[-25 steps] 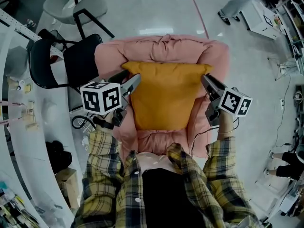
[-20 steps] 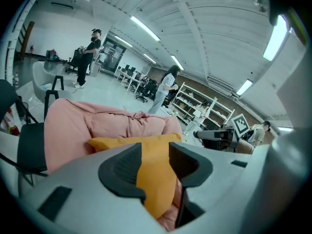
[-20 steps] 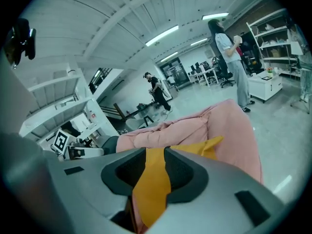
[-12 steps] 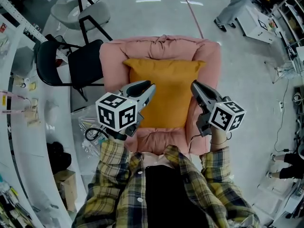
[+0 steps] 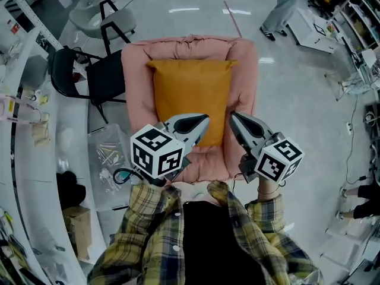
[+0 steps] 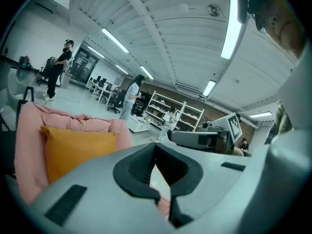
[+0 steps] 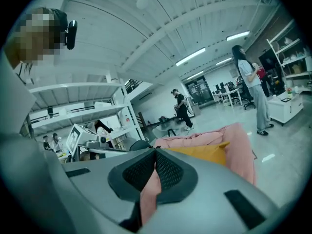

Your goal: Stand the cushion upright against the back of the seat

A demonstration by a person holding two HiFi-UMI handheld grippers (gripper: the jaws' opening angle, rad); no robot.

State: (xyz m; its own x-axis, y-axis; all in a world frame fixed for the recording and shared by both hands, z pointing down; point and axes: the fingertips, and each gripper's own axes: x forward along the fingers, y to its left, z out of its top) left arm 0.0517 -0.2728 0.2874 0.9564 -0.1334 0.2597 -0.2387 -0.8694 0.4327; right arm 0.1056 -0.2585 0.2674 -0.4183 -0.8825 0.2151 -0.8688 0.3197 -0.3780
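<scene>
- The cushion (image 5: 191, 97) stands upright in the pink seat (image 5: 135, 82). Its top edge lies against the padded back and its lower edge rests on the seat pad, so the back carries its lean.
- Your left gripper (image 5: 203, 120) has just been closing. Its jaws now meet at the tips with nothing between them; the pink in the gap is only the seat beyond.
- Your right gripper (image 5: 233, 116) has done the same: jaws together and empty.
- Both grippers hang over the seat's front edge near your body, clear of the cushion, so nothing props it but the seat.
- With the cushion standing on its own, I judge the task done.
</scene>
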